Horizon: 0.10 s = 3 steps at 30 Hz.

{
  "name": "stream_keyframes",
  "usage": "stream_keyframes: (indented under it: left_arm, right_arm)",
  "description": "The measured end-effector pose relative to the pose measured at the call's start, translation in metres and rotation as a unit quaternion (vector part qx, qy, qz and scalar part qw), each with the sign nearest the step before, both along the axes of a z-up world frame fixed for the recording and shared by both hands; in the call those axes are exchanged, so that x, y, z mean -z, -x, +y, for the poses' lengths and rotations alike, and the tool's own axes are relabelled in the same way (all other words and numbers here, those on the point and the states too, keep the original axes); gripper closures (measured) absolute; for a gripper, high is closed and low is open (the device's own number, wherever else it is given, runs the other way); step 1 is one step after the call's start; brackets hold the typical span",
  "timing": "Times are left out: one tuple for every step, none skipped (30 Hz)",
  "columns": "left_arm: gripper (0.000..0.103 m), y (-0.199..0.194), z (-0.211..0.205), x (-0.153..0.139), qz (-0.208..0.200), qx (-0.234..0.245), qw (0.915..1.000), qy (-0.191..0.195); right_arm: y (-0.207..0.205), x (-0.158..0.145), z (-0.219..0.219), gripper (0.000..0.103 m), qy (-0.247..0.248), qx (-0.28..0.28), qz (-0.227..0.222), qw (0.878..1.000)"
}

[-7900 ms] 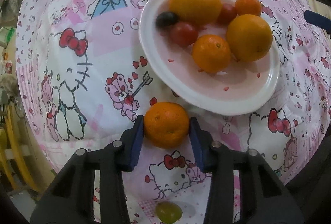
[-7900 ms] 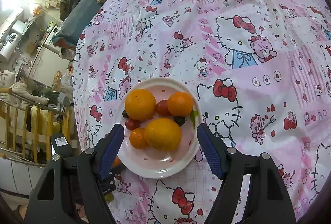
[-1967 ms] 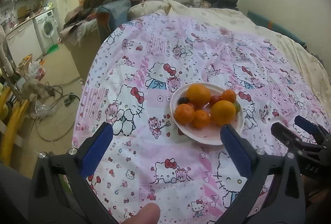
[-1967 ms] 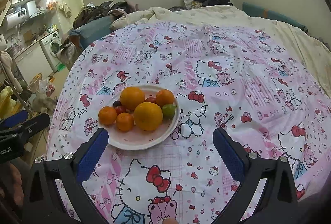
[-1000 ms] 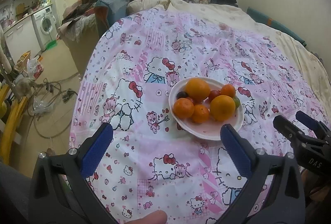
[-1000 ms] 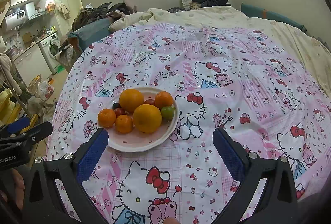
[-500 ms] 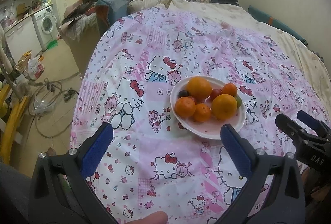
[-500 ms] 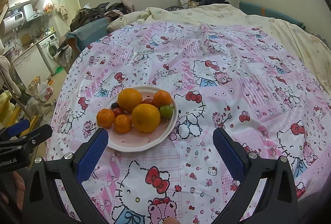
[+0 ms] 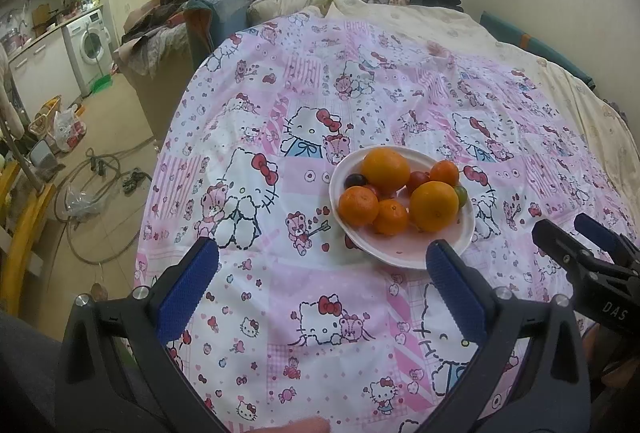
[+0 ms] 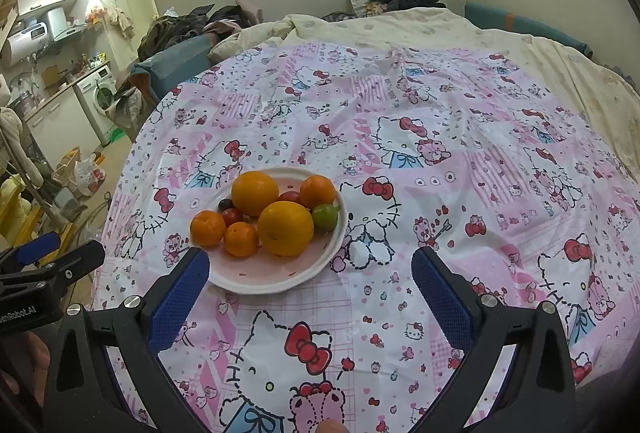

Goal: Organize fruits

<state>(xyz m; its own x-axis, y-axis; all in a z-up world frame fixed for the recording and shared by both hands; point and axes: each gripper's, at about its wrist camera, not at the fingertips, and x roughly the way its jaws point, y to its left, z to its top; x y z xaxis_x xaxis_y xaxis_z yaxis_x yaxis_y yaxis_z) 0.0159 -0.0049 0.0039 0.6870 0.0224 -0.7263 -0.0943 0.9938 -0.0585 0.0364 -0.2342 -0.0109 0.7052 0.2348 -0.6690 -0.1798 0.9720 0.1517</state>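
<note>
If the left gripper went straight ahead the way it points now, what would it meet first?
Most likely the patterned bedspread, just left of the plate. The left gripper is open and empty, and nothing stands between it and the cloth. Depth is hard to judge through the fisheye.

the left black two-finger gripper with blue pads (image 9: 320,275) hangs with its jaws spread wide and nothing between them. the right black two-finger gripper with blue pads (image 10: 310,287) is likewise wide apart and empty. each shows at the near edge of the other's view, level, side by side.
</note>
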Motion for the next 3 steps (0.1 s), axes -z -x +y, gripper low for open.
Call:
stream_keyframes:
  left_arm:
    - [0.001,0.0001,-0.0001,0.0003,0.001,0.0,1.0,0.001]
    - [0.001,0.0001,-0.0003,0.0008,0.003,0.0,1.0,0.001]
    - [0.001,0.0003,-0.0003,0.0012,0.004,0.001,1.0,0.005]
  right_arm:
    - [0.0002,-0.0002,0.0011,0.0,0.001,0.0,-0.001,1.0]
    - [0.0006,-0.0006,0.0017,0.0,0.001,-0.001,-0.002,1.0]
    - [0.0008,-0.0012,0.0024,0.0,0.0,-0.002,-0.003,1.0]
